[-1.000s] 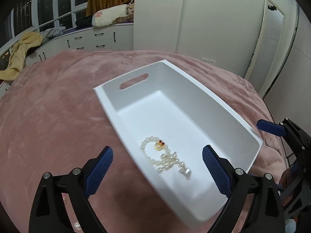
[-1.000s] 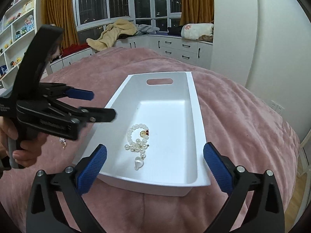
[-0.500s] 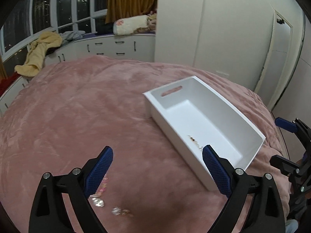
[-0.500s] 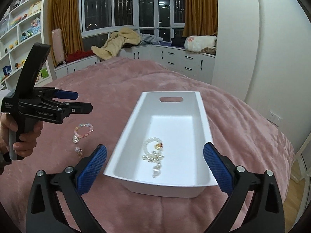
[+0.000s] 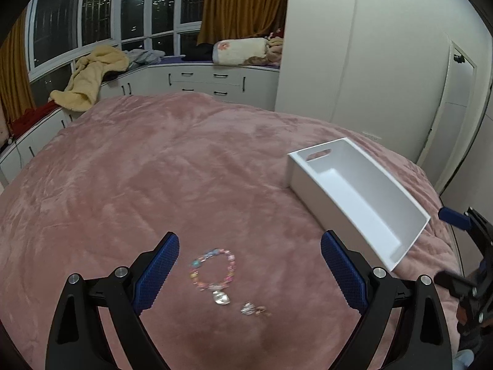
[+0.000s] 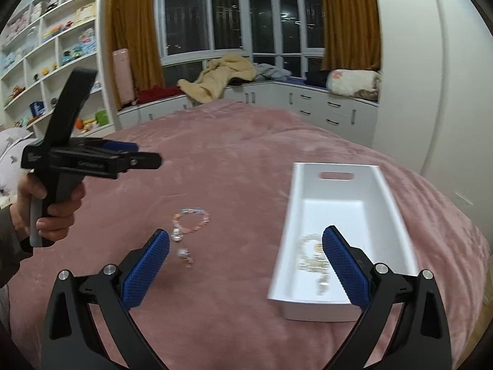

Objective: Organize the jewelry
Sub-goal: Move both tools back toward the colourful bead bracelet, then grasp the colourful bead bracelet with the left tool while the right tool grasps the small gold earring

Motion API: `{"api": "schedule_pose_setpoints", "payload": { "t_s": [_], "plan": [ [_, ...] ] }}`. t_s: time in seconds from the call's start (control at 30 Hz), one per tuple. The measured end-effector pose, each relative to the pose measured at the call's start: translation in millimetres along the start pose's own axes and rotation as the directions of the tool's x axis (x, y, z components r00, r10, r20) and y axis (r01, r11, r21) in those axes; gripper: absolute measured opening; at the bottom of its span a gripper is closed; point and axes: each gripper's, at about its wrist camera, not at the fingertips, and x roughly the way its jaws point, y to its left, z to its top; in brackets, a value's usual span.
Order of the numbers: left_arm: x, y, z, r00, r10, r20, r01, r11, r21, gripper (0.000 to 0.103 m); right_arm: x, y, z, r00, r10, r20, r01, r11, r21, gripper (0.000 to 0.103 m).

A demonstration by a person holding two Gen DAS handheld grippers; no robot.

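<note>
A colourful bead bracelet (image 5: 213, 268) with a silver charm lies on the pink blanket, between my open left gripper's (image 5: 249, 273) jaws and a little ahead; it also shows in the right wrist view (image 6: 191, 221). A small earring piece (image 5: 253, 309) lies beside it, also in the right wrist view (image 6: 184, 254). A white tray (image 5: 357, 197) stands to the right; the right wrist view shows its rim (image 6: 288, 225) and a pearl necklace (image 6: 312, 257) inside. My right gripper (image 6: 246, 271) is open and empty above the bed, near the tray's front left corner.
The pink blanket (image 5: 154, 185) covers the whole bed. White drawers and a window seat with clothes (image 5: 92, 77) stand behind the bed. Shelves (image 6: 46, 61) stand at the left. A white wardrobe (image 5: 354, 46) is behind the tray.
My left gripper has swung left, away from the tray, and now hangs over the bead bracelet. My right gripper has pulled back and shifted left of the tray.
</note>
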Motion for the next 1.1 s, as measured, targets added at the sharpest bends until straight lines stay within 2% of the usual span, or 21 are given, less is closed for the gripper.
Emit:
{"api": "schedule_pose_setpoints", "payload": {
  "t_s": [0.23,0.4,0.53,0.6,0.8,0.93,1.0,1.03,1.1],
  "plan": [
    [13.7,27.9,-26.5,0.999,0.020,-0.034,-0.021,0.999,-0.033,0.094,39.0,49.9,-16.7,0.997,0.072,-0.032,-0.073,0.997,-0.025,0.098],
    [45.8,39.2,-49.7,0.996,0.033,-0.086,-0.036,0.999,-0.040,0.094,77.3,76.1,-38.9,0.990,0.113,-0.083,-0.115,0.993,-0.022,0.098],
    [74.3,47.7,-61.7,0.992,0.034,-0.123,-0.041,0.997,-0.059,0.094,112.1,89.0,-54.9,0.977,0.154,-0.147,-0.163,0.986,-0.048,0.098],
    [88.3,50.9,-66.0,0.990,0.050,-0.132,-0.058,0.996,-0.060,0.094,127.3,88.2,-62.7,0.971,0.164,-0.176,-0.174,0.984,-0.038,0.093],
    [125.6,52.7,-74.8,0.985,0.081,-0.150,-0.087,0.995,-0.037,0.094,154.2,94.2,-75.6,0.960,0.181,-0.213,-0.194,0.980,-0.041,0.090],
    [150.1,53.9,-80.1,0.979,0.106,-0.174,-0.112,0.993,-0.027,0.090,165.9,97.7,-80.9,0.957,0.168,-0.236,-0.184,0.982,-0.046,0.077],
    [164.2,54.7,-84.4,0.974,0.104,-0.202,-0.112,0.993,-0.028,0.079,176.5,96.2,-85.1,0.953,0.156,-0.259,-0.170,0.985,-0.035,0.070],
    [169.6,54.9,-86.7,0.971,0.109,-0.213,-0.119,0.992,-0.032,0.078,181.0,95.6,-87.0,0.952,0.147,-0.269,-0.162,0.986,-0.032,0.065],
    [176.3,56.6,-89.4,0.971,0.106,-0.213,-0.120,0.991,-0.054,0.078,189.3,94.3,-91.0,0.948,0.132,-0.289,-0.145,0.989,-0.025,0.060]
  ]
}}
